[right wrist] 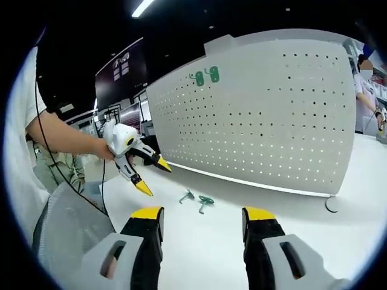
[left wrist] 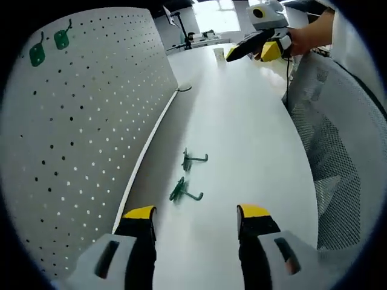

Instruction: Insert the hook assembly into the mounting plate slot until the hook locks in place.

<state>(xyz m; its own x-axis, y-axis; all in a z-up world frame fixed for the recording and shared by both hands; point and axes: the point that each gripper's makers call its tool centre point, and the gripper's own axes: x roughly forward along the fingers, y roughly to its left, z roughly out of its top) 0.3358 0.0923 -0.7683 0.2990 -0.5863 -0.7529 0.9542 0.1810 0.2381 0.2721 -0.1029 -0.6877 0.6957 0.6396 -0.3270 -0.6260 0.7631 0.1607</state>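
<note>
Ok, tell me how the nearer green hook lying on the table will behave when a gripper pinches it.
The nearer green hook looks like a thin bent rod on a small flat plate, so probably stiff and light. It lies unevenly on the smooth white table, so it may skid or pivot when nudged. The left gripper, open, might find little to pinch.

White table (left wrist: 254, 139), two green hooks (left wrist: 192, 160)

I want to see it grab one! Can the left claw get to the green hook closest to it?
Probably yes. The left claw is open and empty, and the nearest green hook lies loose on the white table just ahead of it, nothing between them.
</note>
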